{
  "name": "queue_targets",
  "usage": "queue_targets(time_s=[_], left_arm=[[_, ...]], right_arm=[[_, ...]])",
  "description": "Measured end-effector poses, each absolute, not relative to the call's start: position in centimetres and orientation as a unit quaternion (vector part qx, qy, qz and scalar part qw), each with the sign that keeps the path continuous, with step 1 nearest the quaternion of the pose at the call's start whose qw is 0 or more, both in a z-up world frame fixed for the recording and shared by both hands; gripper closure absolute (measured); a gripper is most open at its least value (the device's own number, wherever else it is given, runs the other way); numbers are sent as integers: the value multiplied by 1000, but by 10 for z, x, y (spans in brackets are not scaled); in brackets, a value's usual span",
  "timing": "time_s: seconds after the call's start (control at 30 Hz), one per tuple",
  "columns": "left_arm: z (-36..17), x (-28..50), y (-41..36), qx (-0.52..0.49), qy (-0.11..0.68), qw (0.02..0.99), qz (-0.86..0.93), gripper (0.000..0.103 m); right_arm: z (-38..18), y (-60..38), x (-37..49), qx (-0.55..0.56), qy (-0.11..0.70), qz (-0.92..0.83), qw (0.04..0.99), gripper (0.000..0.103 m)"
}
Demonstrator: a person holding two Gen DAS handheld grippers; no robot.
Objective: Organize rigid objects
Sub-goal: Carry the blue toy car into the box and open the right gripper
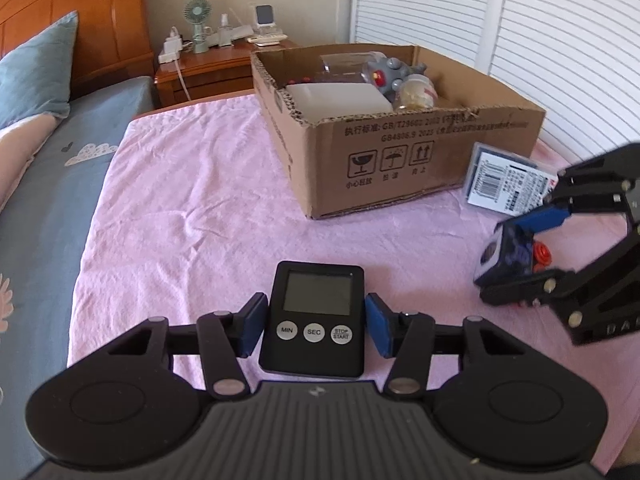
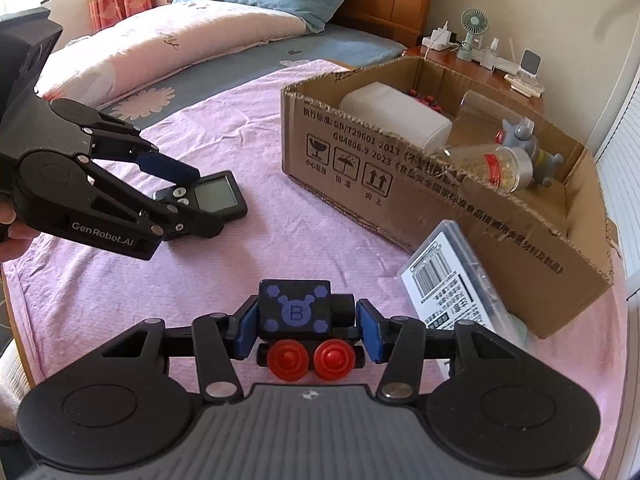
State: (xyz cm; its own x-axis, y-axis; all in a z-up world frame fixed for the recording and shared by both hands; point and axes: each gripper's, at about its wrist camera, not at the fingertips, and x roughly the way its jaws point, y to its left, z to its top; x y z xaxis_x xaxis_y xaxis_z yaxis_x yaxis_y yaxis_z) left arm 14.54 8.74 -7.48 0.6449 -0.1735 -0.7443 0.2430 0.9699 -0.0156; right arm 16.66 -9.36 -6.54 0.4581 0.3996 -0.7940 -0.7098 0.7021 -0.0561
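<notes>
A black digital timer (image 1: 316,320) lies on the pink cloth between the pads of my left gripper (image 1: 316,330); the pads stand close beside it with small gaps on both sides. It also shows in the right wrist view (image 2: 208,204). My right gripper (image 2: 306,328) is shut on a black toy block with a purple B and two red wheels (image 2: 296,312), seen from the left wrist (image 1: 508,256). An open cardboard box (image 1: 400,152) stands behind, holding a white container (image 2: 396,116), a grey toy figure (image 2: 528,140) and a jar (image 2: 504,168).
A flat clear case with a barcode label (image 2: 452,292) lies on the cloth against the box's near side. Pillows (image 2: 168,48) and a wooden headboard lie beyond. A nightstand (image 1: 208,64) with a small fan stands behind the bed. White louvred doors are on the right.
</notes>
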Motion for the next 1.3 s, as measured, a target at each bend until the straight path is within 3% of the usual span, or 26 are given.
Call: queue_targets(time_s=[0.47, 0.77, 1.1, 1.2, 1.27, 1.3], left_arm=[[-48, 139, 87, 68, 403, 900, -150, 51], [-24, 141, 81, 81, 387, 902, -172, 51], [-1, 152, 71, 101, 363, 908, -180, 51], [4, 157, 68, 104, 359, 910, -180, 51], [7, 162, 65, 106, 356, 911, -181, 51], [9, 164, 65, 107, 354, 911, -181, 51]], right_arm=[[-29, -112, 168, -184, 370, 326, 850, 47], [13, -141, 212, -163, 333, 280, 886, 47], [-9, -153, 280, -151, 363, 213, 894, 47], [-18, -154, 290, -148, 367, 197, 897, 34], [-18, -156, 288, -140, 361, 197, 901, 13], [-17, -158, 284, -135, 356, 198, 903, 10]])
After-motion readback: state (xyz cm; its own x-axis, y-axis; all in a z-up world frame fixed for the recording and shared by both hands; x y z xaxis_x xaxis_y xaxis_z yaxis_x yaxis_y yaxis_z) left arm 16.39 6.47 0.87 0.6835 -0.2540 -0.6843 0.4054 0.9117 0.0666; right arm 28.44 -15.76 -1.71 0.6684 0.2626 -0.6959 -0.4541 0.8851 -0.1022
